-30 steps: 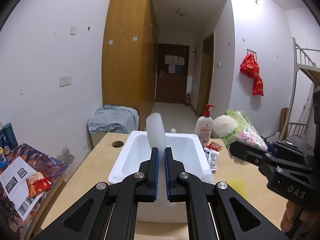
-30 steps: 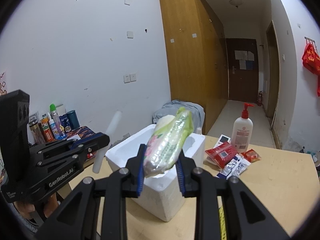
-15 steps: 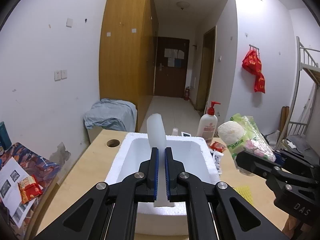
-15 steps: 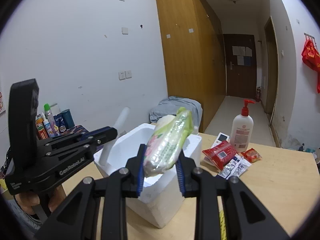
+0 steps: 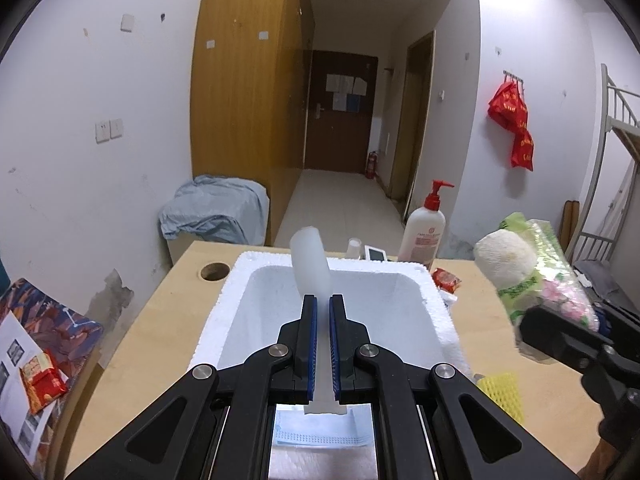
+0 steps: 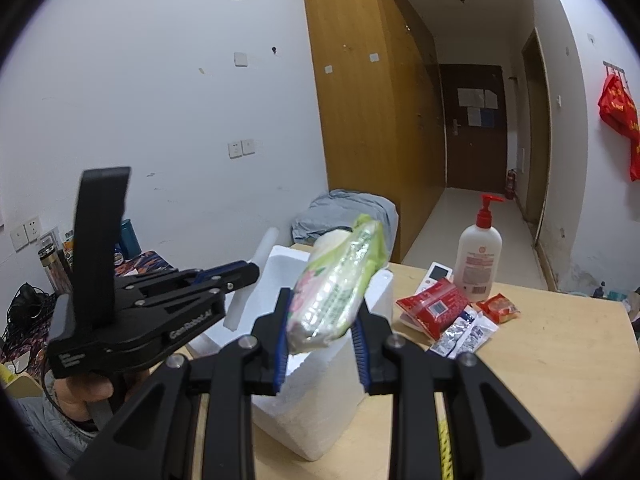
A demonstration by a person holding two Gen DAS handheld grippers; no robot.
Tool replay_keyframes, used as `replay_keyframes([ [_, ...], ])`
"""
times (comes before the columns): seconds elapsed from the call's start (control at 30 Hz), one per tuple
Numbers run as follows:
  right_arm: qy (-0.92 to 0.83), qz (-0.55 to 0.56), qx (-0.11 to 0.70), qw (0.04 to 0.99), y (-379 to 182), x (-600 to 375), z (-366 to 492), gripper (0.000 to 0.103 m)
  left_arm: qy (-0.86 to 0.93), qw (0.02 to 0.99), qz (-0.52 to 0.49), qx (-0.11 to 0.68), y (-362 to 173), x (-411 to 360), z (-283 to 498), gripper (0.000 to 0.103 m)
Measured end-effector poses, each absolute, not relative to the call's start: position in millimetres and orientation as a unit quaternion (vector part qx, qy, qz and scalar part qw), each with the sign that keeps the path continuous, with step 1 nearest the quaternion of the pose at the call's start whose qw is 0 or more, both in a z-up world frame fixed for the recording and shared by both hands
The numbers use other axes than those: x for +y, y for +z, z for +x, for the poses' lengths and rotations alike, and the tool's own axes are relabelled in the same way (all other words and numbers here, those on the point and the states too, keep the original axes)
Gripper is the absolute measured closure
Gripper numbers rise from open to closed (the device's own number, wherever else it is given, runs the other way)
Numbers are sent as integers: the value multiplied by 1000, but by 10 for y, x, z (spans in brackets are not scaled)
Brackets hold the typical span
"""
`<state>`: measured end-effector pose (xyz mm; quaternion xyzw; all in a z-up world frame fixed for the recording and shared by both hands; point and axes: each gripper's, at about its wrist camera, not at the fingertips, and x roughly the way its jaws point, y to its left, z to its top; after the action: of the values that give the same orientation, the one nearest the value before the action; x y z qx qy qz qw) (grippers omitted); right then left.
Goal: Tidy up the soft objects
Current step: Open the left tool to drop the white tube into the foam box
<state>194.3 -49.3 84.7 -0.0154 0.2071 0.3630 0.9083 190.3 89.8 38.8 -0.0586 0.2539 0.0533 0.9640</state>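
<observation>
Grippers hover over a foam box [image 5: 436,320] on the table: left gripper [image 5: 323,322] pinches a white foam strip [image 5: 310,264], right gripper [image 6: 322,322] clamps a wrapped tissue pack [image 6: 340,284].

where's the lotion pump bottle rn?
The lotion pump bottle stands upright on the table's far edge, behind the foam box's right corner, next to the red snack packets.

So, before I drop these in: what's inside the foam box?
The foam box looks bare white inside where visible. The left gripper and its foam sheet hide the middle and near floor.
</observation>
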Motion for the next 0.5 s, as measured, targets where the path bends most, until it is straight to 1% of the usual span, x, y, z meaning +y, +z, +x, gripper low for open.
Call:
replay_keyframes([
  [0.13,362,-15,209,908,848,-486,1955,72,50,962,-55,264,344,904,1974,96],
  [0.2,363,-16,209,908,847,-482,1956,72,53,961,-60,263,342,923,1981,91],
  [0.27,362,-15,210,908,846,-477,1959,72,53,962,-67,260,346,956,1967,88],
  [0.3,362,-16,210,908,853,-475,1950,72,57,962,-69,259,351,970,1961,84],
  [0.33,361,-16,210,908,855,-471,1951,72,62,961,-69,259,360,979,1956,67],
  [0.37,362,-15,210,908,854,-473,1953,72,67,962,-69,256,371,985,1944,40],
  [0.43,362,-16,210,908,853,-473,1953,71,71,968,-74,230,420,1011,1841,17],
  [0.47,362,-15,211,908,852,-471,1955,71,76,970,-73,220,437,1022,1804,13],
  [0.5,362,-16,212,908,852,-463,1954,71,84,972,-67,210,465,1021,1760,12],
])
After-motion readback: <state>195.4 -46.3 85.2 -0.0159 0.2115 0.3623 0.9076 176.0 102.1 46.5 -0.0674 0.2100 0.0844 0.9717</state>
